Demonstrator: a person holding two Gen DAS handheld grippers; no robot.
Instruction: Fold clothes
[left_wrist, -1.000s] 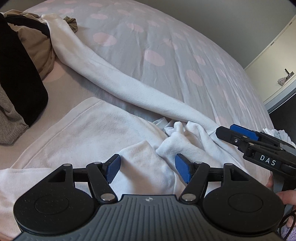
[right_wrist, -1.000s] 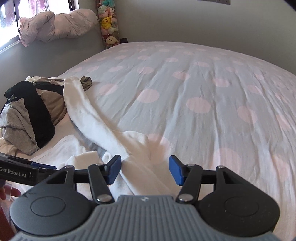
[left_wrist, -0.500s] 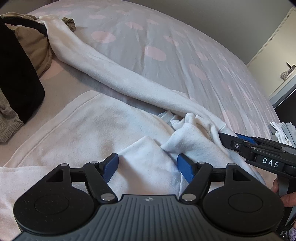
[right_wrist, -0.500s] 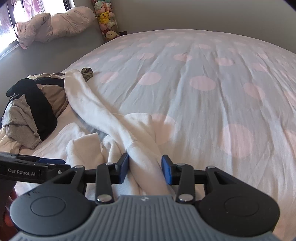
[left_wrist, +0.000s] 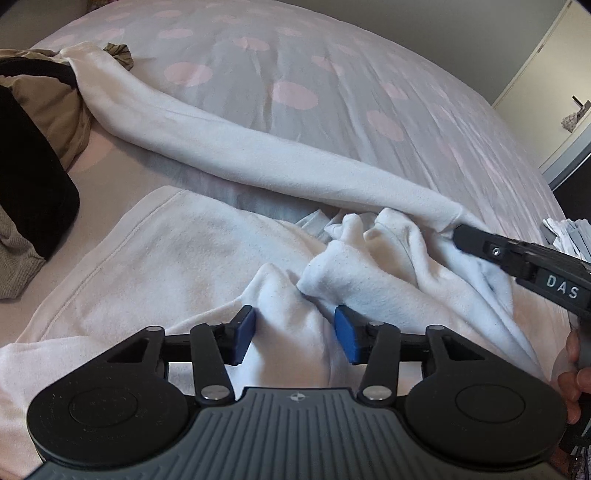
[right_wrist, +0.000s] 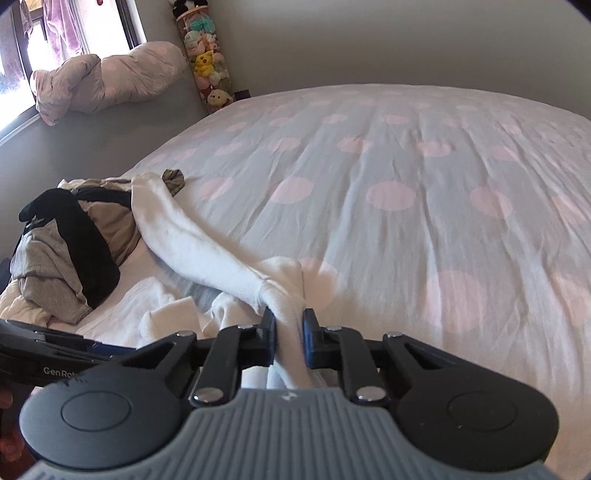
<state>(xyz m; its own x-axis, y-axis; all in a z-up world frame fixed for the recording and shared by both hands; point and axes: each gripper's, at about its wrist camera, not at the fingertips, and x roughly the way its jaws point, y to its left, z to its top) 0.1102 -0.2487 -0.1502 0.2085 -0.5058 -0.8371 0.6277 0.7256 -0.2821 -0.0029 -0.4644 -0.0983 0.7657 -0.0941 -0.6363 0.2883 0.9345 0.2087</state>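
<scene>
In the right wrist view alone, the right gripper (right_wrist: 289, 331) is seen closing, clamped on the white fleece garment's (right_wrist: 192, 236) bunched fabric, whereas in the left wrist view the left gripper (left_wrist: 294, 334) is seen closing around a raised fold.

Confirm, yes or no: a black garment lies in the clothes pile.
Yes, a black garment drapes over the clothes pile on the bed's left side.

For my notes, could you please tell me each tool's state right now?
Left tool: closing around white garment, not yet pinched.
Right tool: closing, pinching its sleeve.
</scene>
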